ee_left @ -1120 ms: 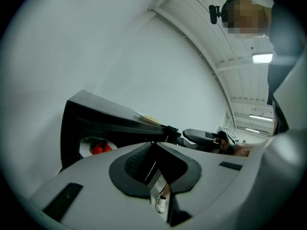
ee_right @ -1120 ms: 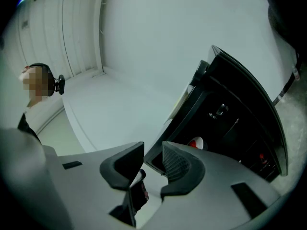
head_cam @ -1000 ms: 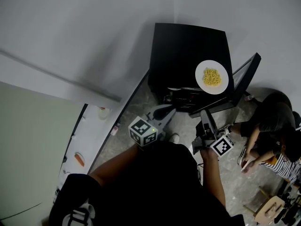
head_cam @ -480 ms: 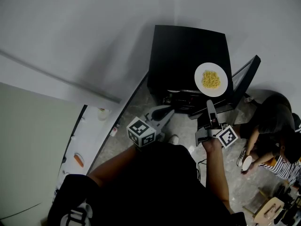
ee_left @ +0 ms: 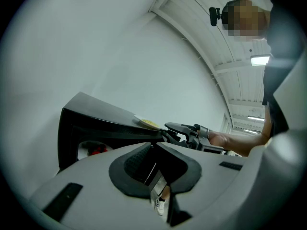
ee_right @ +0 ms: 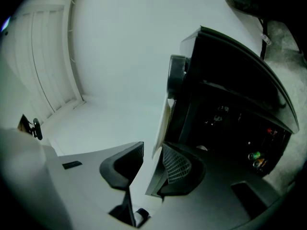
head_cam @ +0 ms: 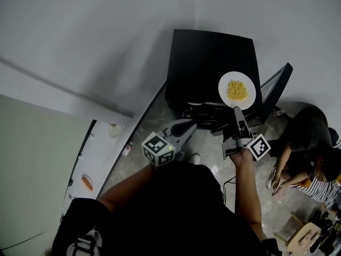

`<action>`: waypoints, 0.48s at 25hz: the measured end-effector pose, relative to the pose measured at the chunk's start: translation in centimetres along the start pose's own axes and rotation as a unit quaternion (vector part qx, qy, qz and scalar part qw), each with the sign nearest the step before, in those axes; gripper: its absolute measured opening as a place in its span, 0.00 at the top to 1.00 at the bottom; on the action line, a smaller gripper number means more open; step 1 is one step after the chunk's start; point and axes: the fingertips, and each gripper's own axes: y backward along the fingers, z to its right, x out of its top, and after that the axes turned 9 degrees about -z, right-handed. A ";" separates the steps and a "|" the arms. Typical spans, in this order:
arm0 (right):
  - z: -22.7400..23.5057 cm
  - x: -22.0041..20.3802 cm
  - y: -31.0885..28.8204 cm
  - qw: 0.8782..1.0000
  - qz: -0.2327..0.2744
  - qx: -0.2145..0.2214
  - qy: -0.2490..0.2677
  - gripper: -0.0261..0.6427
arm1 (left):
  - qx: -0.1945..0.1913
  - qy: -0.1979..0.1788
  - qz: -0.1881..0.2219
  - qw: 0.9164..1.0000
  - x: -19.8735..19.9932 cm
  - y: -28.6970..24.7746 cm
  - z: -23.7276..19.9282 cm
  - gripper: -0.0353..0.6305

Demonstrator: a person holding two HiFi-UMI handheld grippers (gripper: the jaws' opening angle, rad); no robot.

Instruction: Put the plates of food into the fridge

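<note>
Plate: white, round, shallow plate (head_cam: 222, 89); it lies flat on top of the black fridge (head_cam: 205, 63), toward the right front corner, not inside.
Load: a loose heap of yellow food (head_cam: 237, 89) sits at the centre, with bare rim all round.
Handling (judged): stiff and breakable, with a smooth glaze that is likely slippery. Weight looks moderate. Held by one edge it will tend to droop, and the food will slide if it tilts, so carry it level.
Grip point (judged): the near rim, clear of the food, with the pads well over the lip.
Right gripper: the right gripper (head_cam: 236, 110) is rolled on its side, one jaw above and one below the near rim. The lower pad lies against the underside and a sliver of gap shows at the upper pad, so it is judged not yet clamped.
Left gripper: the left gripper (head_cam: 192, 124) is clenched on nothing, held low in front of the fridge, well apart from the plate.
Door: the door (head_cam: 278, 85) is swung open to the right. The cavity is dark with a few small items, and free shelf space cannot be judged.
Surroundings: a person (head_cam: 306, 137) sits on the floor just beyond the door.
</note>
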 end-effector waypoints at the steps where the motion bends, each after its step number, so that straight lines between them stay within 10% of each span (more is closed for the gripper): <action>1: 0.1 0.3 -0.1 1.000 0.002 0.000 -0.005 0.79 | 0.000 0.000 0.000 1.000 0.0 0.0 0.0 0.90; 12: 0.8 0.8 -0.4 0.998 0.013 -0.018 -0.065 0.88 | 0.007 0.007 -0.003 1.000 -0.6 0.4 -0.5 0.90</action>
